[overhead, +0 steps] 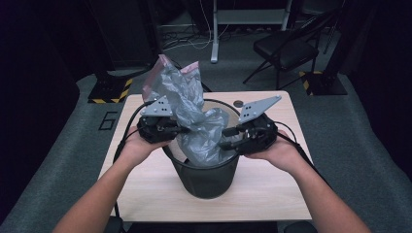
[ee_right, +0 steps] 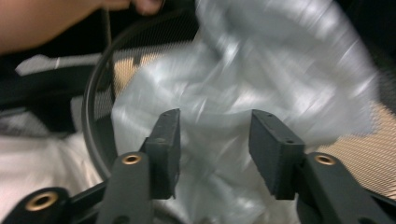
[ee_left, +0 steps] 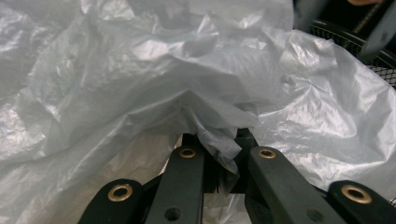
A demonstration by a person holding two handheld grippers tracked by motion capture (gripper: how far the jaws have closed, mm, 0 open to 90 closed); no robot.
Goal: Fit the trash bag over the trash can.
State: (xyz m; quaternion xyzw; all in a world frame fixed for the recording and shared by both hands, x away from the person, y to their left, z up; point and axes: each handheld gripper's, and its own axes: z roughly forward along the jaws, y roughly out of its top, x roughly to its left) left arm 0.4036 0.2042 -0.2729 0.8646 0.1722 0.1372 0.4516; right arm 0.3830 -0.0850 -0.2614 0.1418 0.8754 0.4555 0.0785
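Observation:
A crumpled grey translucent plastic bag (overhead: pixel 187 104) rises out of a black mesh waste bin (overhead: pixel 209 177) that stands on the wooden table (overhead: pixel 272 189). My left gripper (overhead: pixel 183 130) is at the bin's left rim, shut on a bunched fold of the bag (ee_left: pixel 140 70); the left gripper view shows the film pinched between the jaws of the left gripper (ee_left: pixel 217 140). My right gripper (overhead: pixel 226 138) is at the bin's right rim. In its own view the right gripper (ee_right: pixel 212 135) is open, its pads apart, with the blurred bag (ee_right: pixel 280 70) just beyond them and the bin rim (ee_right: pixel 93 102) at the left.
Beyond the table a black folding chair (overhead: pixel 286 48) stands at the back right and a white desk leg (overhead: pixel 214 34) at the back middle. Yellow-and-black striped bases (overhead: pixel 109 90) sit on the grey carpet at both far corners. Cables trail from both grippers.

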